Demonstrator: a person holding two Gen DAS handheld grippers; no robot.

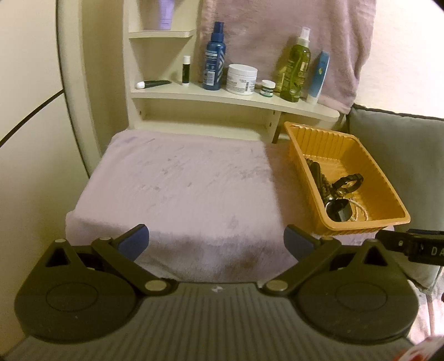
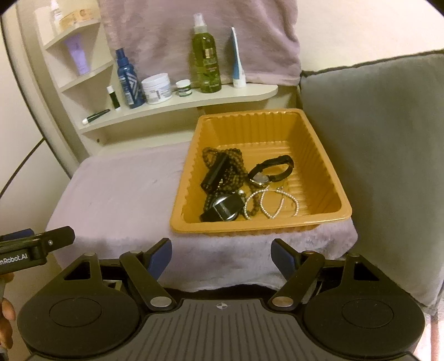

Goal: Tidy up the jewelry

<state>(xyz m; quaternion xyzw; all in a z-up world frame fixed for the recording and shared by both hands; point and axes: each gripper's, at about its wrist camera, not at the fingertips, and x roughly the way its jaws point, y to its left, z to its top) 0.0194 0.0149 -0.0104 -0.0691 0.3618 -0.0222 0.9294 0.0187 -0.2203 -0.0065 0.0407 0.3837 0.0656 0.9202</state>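
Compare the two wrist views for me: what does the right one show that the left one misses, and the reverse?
Only the right wrist view: the whole tray floor, with the pearl bracelets lying loose and the watch clear of the dark bead necklace; also a jar on the top shelf.

Only the left wrist view: the bare left part of the pink towel, with no jewelry on it.

Both: the orange tray at the towel's right edge, the shelf bottles, the grey cushion, and open, empty grippers, left gripper and right gripper.

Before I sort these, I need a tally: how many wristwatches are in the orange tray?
2. One watch lies mid-tray toward the right wall; the other watch is by the near wall. The beads may hide more.
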